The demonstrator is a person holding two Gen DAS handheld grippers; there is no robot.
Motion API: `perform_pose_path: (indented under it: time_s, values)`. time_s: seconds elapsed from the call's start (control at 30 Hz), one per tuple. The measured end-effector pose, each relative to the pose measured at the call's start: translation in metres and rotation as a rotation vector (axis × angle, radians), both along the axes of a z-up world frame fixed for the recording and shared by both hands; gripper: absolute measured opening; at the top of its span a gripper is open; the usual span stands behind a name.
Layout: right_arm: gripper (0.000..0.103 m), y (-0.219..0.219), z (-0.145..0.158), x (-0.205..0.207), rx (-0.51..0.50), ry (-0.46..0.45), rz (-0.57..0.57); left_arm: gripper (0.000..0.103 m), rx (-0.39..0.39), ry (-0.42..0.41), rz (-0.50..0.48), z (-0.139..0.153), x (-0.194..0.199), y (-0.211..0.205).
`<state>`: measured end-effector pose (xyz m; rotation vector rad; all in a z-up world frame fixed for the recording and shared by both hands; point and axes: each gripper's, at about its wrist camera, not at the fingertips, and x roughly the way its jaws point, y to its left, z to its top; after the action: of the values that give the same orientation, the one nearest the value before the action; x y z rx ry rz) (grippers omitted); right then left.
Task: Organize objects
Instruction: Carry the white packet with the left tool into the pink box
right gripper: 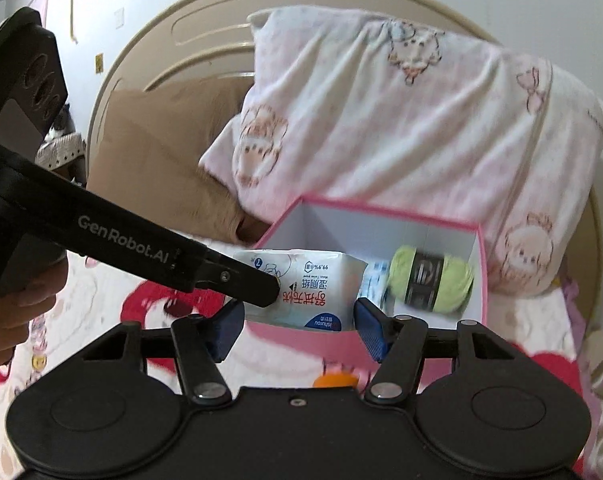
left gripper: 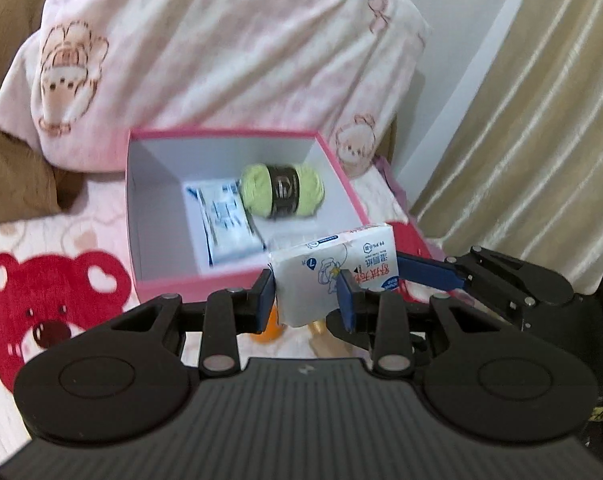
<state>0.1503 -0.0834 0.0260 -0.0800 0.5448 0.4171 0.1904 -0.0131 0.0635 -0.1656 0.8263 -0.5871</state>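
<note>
A pink box (left gripper: 341, 168) with a white inside stands open on the bed; it also shows in the right wrist view (right gripper: 483, 268). Inside lie a green yarn ball (left gripper: 283, 190) (right gripper: 431, 278) and a blue-and-white packet (left gripper: 227, 220). My left gripper (left gripper: 307, 296) is shut on a white wet-wipes pack (left gripper: 333, 268) (right gripper: 305, 292) and holds it over the box's near edge. My right gripper (right gripper: 299, 330) is open just below and behind the pack, touching nothing. Its blue finger (left gripper: 425, 270) shows to the right in the left wrist view.
A pink-and-white pillow (left gripper: 229, 52) (right gripper: 401, 120) leans behind the box, with a brown pillow (right gripper: 161, 152) to its left. The bedsheet has a red bear print (left gripper: 53, 292). An orange object (right gripper: 335, 380) lies under the grippers. A curtain (left gripper: 541, 120) hangs at right.
</note>
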Motion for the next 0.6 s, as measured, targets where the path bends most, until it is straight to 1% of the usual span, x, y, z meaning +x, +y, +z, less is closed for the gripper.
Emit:
perform_pose_path:
  time_s: [0.13,0.2,0.23,0.37,0.43,0.5,0.6]
  values:
    - [0.063,-0.010,0.011,0.037,0.045,0.032,0.002,0.032,0.020,0.005,0.011,0.009,0.036,-0.006]
    - [0.061,-0.017,0.009,0.059,0.071,0.070,0.003,0.032,0.034,0.035,0.011,0.006,0.058,-0.010]
    - [0.059,-0.020,0.007,0.069,0.082,0.089,0.000,0.032,0.035,0.053,0.020,0.002,0.068,-0.012]
    - [0.058,-0.029,-0.012,0.109,0.113,0.186,-0.002,0.033,0.045,0.144,0.043,-0.023,0.107,-0.019]
    - [0.058,-0.031,-0.026,0.129,0.135,0.237,-0.019,0.033,0.048,0.173,0.061,-0.038,0.121,-0.021]
    - [0.057,-0.033,-0.040,0.139,0.163,0.280,-0.042,0.033,0.048,0.204,0.074,-0.055,0.133,-0.022]
    - [0.057,-0.036,-0.064,0.149,0.210,0.319,-0.069,0.033,0.046,0.254,0.089,-0.080,0.146,-0.023]
